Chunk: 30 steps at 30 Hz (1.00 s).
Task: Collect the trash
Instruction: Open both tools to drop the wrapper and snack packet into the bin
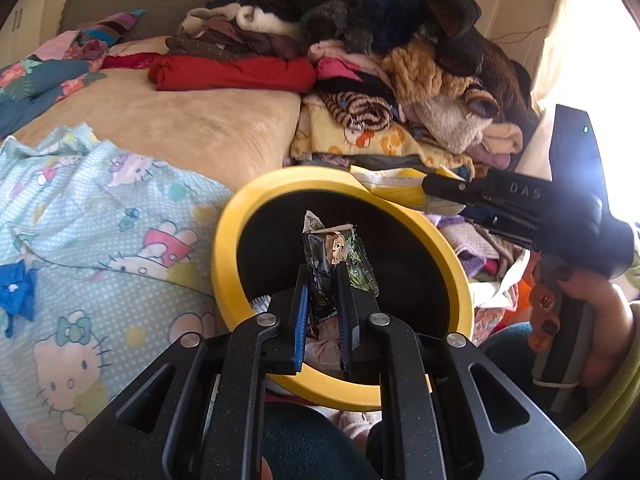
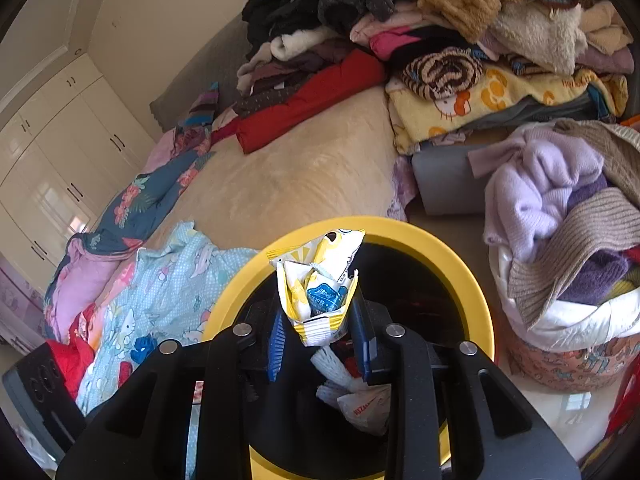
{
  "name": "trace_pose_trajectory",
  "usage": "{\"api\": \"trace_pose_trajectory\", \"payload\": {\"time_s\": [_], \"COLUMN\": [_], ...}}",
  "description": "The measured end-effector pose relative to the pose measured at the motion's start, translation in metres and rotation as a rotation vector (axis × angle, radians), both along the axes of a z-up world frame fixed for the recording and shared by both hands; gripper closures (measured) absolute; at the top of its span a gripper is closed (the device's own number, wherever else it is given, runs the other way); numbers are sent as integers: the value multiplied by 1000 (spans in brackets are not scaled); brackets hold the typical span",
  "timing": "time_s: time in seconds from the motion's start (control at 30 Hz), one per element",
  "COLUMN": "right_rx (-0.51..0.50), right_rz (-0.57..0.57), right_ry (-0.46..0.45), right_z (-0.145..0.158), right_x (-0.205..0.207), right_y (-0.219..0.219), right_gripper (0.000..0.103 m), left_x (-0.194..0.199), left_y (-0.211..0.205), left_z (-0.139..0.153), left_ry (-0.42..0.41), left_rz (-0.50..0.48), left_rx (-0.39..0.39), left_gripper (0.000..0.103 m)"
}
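A round bin with a yellow rim [image 1: 228, 240] and black inside stands beside the bed. My left gripper [image 1: 324, 276] is shut on a dark crumpled snack wrapper [image 1: 332, 252] and holds it over the bin's opening. My right gripper [image 2: 320, 312] is shut on a yellow and white wrapper [image 2: 316, 284], also over the bin [image 2: 472, 276]. In the left wrist view the right gripper [image 1: 430, 188] reaches in from the right with its yellow wrapper [image 1: 388, 182] at the bin's far rim. White trash [image 2: 356, 396] lies inside the bin.
The bed has a beige cover [image 1: 192, 120], a Hello Kitty quilt [image 1: 100, 216] and a big pile of clothes [image 1: 360, 48]. A basket of knitwear [image 2: 568, 240] stands right of the bin. White wardrobes [image 2: 60, 152] line the left wall.
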State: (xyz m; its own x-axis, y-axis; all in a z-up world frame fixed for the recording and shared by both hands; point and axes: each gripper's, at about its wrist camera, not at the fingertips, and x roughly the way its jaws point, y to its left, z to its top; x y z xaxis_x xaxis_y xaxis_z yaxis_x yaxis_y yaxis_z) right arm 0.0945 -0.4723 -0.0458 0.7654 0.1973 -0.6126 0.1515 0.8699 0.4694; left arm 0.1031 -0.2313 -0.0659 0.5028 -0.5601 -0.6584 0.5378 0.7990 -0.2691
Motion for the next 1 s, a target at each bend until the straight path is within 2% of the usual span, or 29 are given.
{"api": "trace_pose_trajectory", "payload": {"time_s": [0.03,0.07,0.1,0.13,0.17,0.37,0.63,0.8,1.0], "right_rx": [8,14,22,32,38,-10,-122,-136,-160], "right_rz": [3,6,6,-1,-9,1,90,131,171], "right_ry": [10,21,29,27,20,-13,-150,-215,-249], "right_z": [-2,-3,-5,-6,-6,0,23,32,39], "right_x": [1,2,3,3,2,3,-2,-5,-7], "right_y": [0,1,1,1,0,14,65,89,114], "right_gripper": [68,57,38,32,30,28,20,18,17], "left_x": [2,3,4,4,3,-1,-7,-10,-12], "left_y": [-3,-5,-4,-2,3,36,82,109,140], "left_z": [-5,-9,-12,-13,-11,5,26,34,42], "left_ry": [18,32,39,35,18,-41,-132,-166,-202], "left_rz": [-8,-8,1,11,34,136,248,307,370], "left_rx": [9,19,25,26,25,2,27,33,41], "left_gripper": [94,88,78,42,16,11,11,11,11]}}
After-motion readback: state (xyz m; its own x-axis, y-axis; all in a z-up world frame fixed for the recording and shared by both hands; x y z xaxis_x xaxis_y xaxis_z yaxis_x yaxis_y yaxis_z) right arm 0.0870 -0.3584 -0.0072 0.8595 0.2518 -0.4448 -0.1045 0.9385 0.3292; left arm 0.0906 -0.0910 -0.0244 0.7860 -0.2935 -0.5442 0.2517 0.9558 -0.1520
